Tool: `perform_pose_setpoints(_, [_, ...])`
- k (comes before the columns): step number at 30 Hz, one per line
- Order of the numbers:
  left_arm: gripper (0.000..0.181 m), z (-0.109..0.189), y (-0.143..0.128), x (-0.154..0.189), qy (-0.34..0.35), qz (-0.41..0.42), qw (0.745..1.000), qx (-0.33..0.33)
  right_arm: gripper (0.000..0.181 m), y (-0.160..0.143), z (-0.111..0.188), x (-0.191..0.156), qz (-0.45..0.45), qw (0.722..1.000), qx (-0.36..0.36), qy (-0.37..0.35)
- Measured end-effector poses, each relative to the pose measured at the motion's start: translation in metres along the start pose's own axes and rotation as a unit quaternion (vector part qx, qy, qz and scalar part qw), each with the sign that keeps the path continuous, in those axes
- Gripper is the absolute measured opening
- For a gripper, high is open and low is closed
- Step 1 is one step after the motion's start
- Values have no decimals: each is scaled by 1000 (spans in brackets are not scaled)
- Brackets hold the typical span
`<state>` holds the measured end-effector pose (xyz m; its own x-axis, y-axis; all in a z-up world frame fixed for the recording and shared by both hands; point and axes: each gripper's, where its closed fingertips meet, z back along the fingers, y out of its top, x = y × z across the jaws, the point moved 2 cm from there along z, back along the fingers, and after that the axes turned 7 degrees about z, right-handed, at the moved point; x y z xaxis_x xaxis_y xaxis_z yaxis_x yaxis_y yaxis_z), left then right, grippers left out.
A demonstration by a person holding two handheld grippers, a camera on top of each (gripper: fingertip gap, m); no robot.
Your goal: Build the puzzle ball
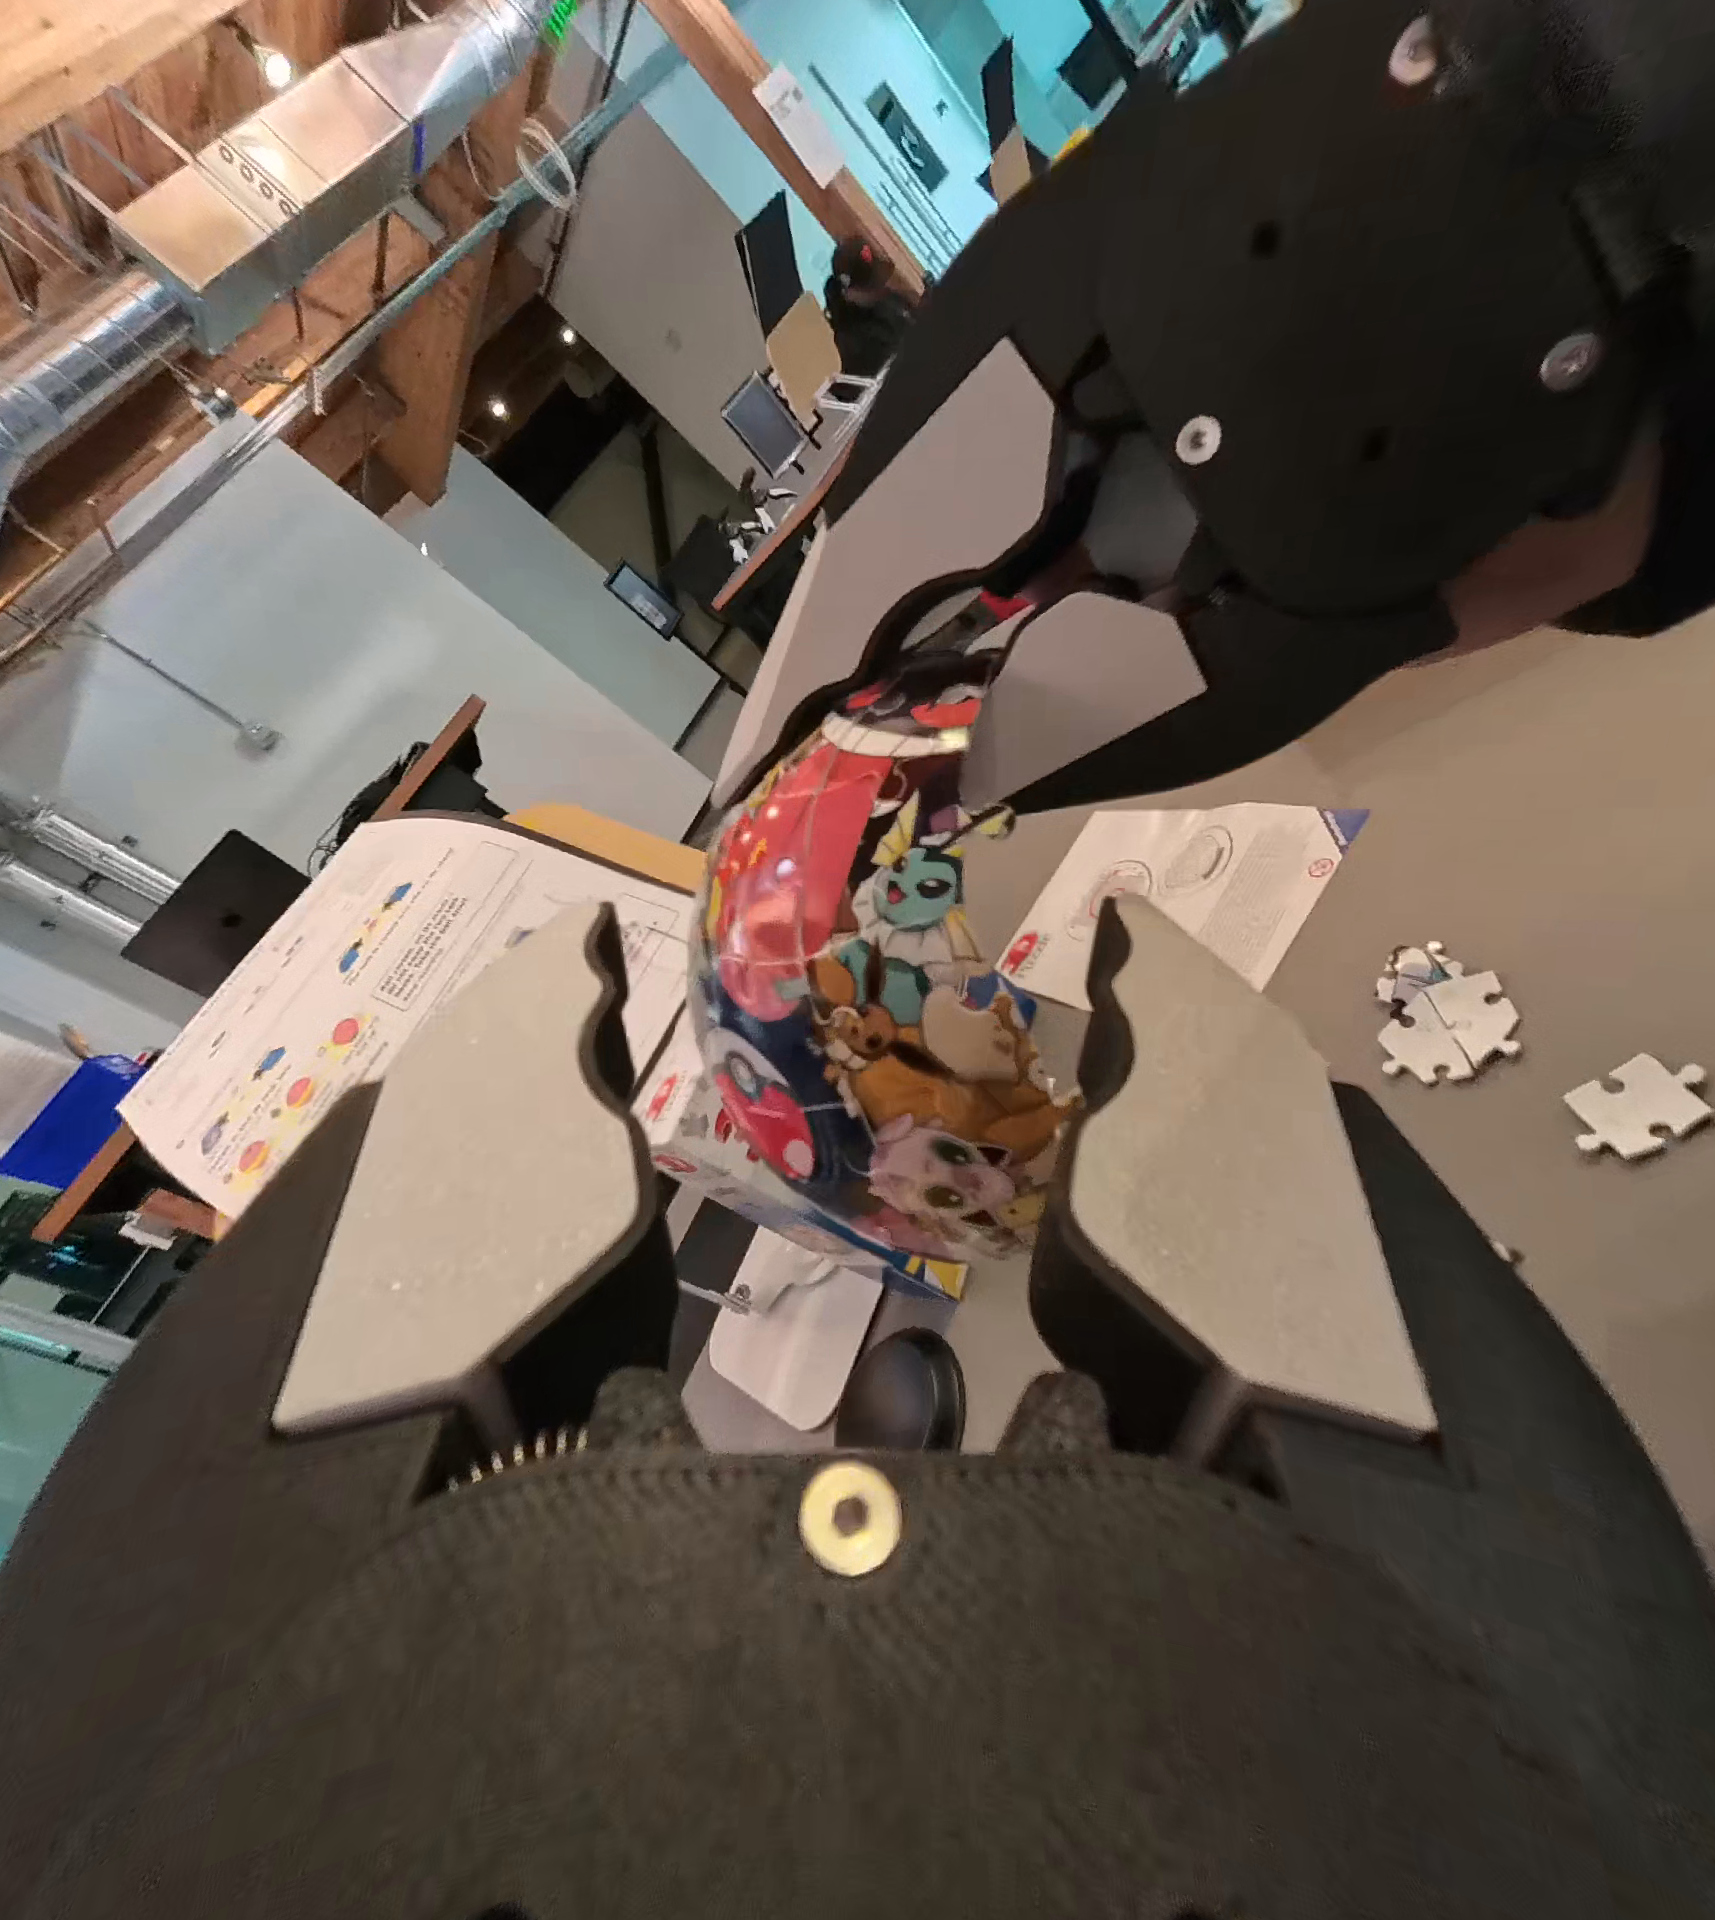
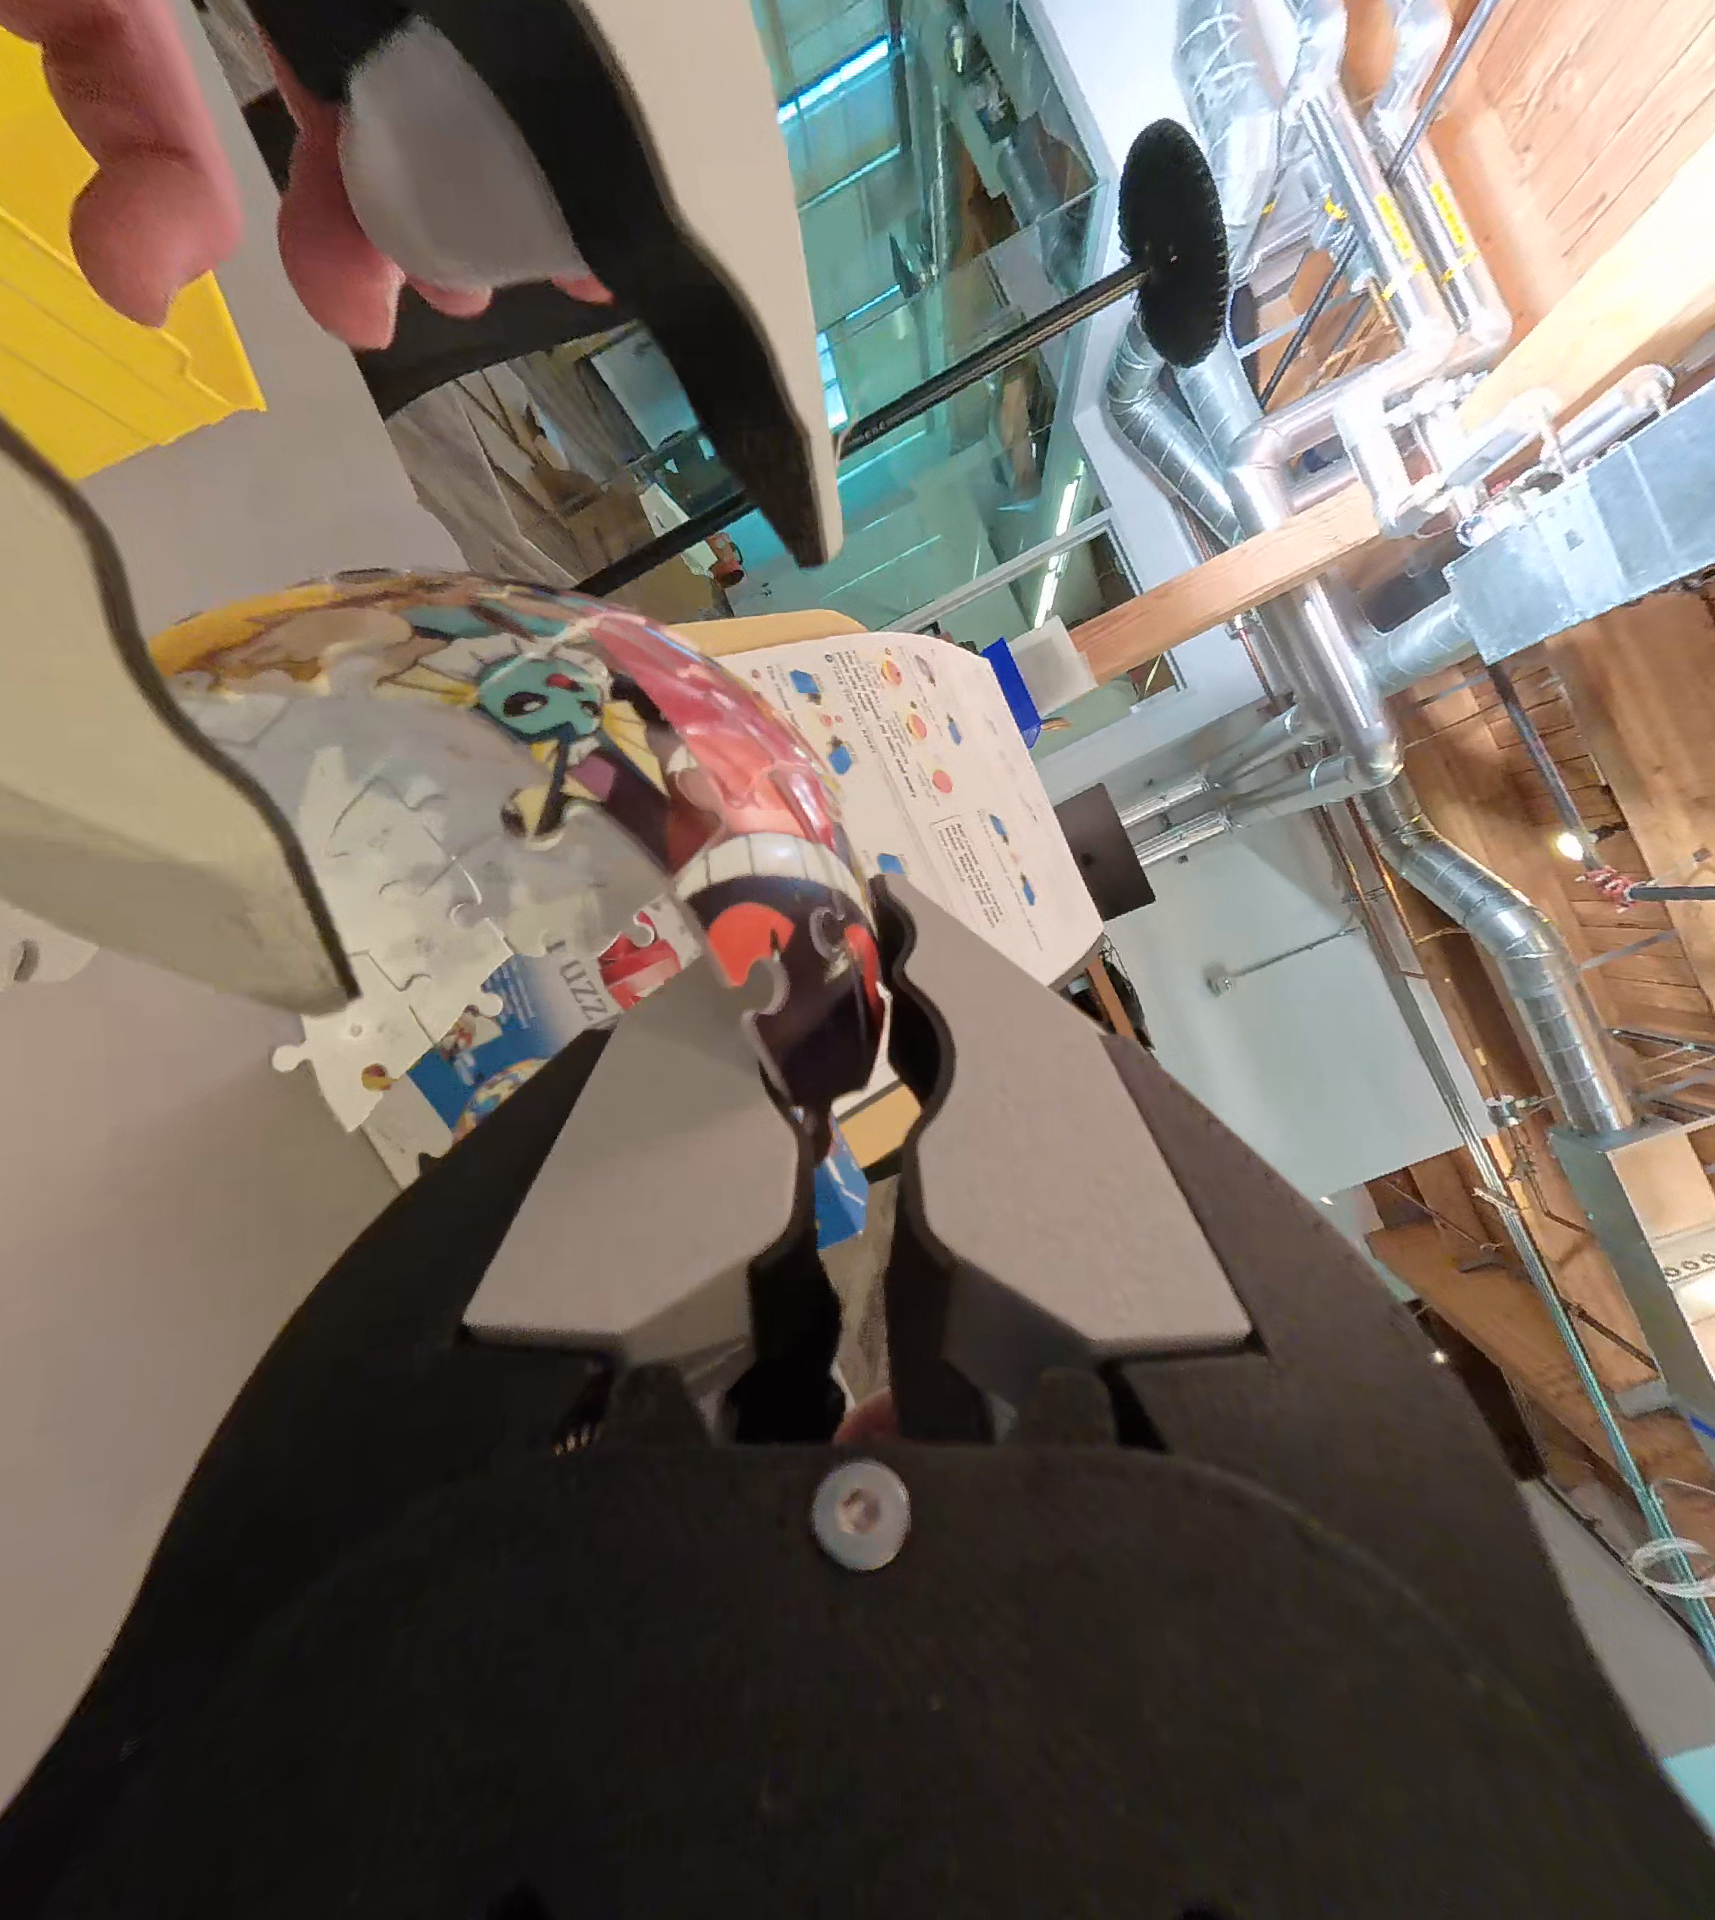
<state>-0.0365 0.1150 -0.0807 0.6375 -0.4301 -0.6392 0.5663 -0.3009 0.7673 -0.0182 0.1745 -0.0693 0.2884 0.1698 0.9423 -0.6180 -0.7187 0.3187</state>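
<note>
**Half-built puzzle ball held aloft over a grey work table**

Grey table top (image 1: 1611, 727) fills the right of the left wrist view, under an open ceiling of timber beams and silver ducts. On it lie an instruction sheet (image 1: 1206, 894), a small cluster of joined pieces (image 1: 1445, 1023) and a single loose puzzle piece (image 1: 1637, 1107), both blank side up and well apart from the ball, presumably waiting their turn.

The puzzle ball (image 1: 874, 997) is only a partial shell with printed cartoon characters; in the right wrist view its grey inner face and jagged open edge show. The right gripper (image 2: 848, 1049) has its fingers drawn narrow, pinching the shell's rim, one finger inside the curve and one outside. That grip likely keeps the ball lifted off the table and turned so the open edge is reachable.

The left gripper (image 1: 853, 997) stands with its fingers wide, one on each side of the ball; whether either finger touches it cannot be told. It holds no piece. It seems placed to steady or take over the shell.

Behind the ball, on the far left, a large folded guide sheet (image 1: 333, 997) is propped up, and the printed puzzle box (image 1: 894, 1262) lies under the ball. A black round stand (image 1: 910, 1387) sits near the left gripper.
</note>
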Motion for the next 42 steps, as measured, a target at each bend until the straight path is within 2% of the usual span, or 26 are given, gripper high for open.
perform_pose_setpoints(3, [90, 2, -7, 1, -44, 38, 998, 4, 3, 1, -2, -1, -13, 1000, 2, -12])
perform_pose_setpoints(6, [101, 9, -15, -9, -104, 137, 985, 13, 3, 1, -3, -5, -21, 1000, 17, -15])
perform_pose_setpoints(10, [127, 21, -28, -12, -235, 301, 924, 5, 3, 14, -1, -17, -19, 998, 58, -3])
perform_pose_setpoints(13, [141, 27, -34, 0, -304, 346, 887, 2, 3, 27, -1, -28, -19, 996, 87, 12])
perform_pose_setpoints(14, [142, 26, -38, 4, -312, 347, 885, -5, 3, 30, -1, -31, -19, 996, 91, 16])
perform_pose_setpoints(15, [143, 25, -42, 7, -312, 344, 886, -5, 3, 32, -2, -34, -26, 995, 98, 19])
perform_pose_setpoints(20, [146, 20, -66, 15, -335, 385, 860, -24, 4, 30, -10, -53, -54, 992, 108, 43])
perform_pose_setpoints(22, [146, 18, -83, 13, -326, 399, 856, -35, 5, 29, -14, -64, -56, 991, 110, 54])
perform_pose_setpoints(25, [143, 20, -101, 6, -321, 446, 835, -30, 5, 29, -23, -75, -70, 989, 112, 65])
perform_pose_setpoints(27, [143, 19, -120, 2, -304, 456, 835, -45, 4, 23, -33, -82, -82, 988, 104, 75])
perform_pose_setpoints(28, [142, 19, -130, 0, -294, 460, 836, -54, 4, 21, -36, -89, -79, 988, 103, 84])
perform_pose_setpoints(30, [134, 23, -140, 1, -308, 480, 819, -64, 4, 18, -42, -102, -91, 983, 102, 119])
perform_pose_setpoints(35, [137, 21, -162, 12, -308, 480, 816, -97, 4, 1, -56, -140, -62, 971, 76, 218])
perform_pose_setpoints(42, [134, 17, -187, 35, -313, 471, 815, -123, 5, 1, -58, -171, 4, 959, 110, 262])
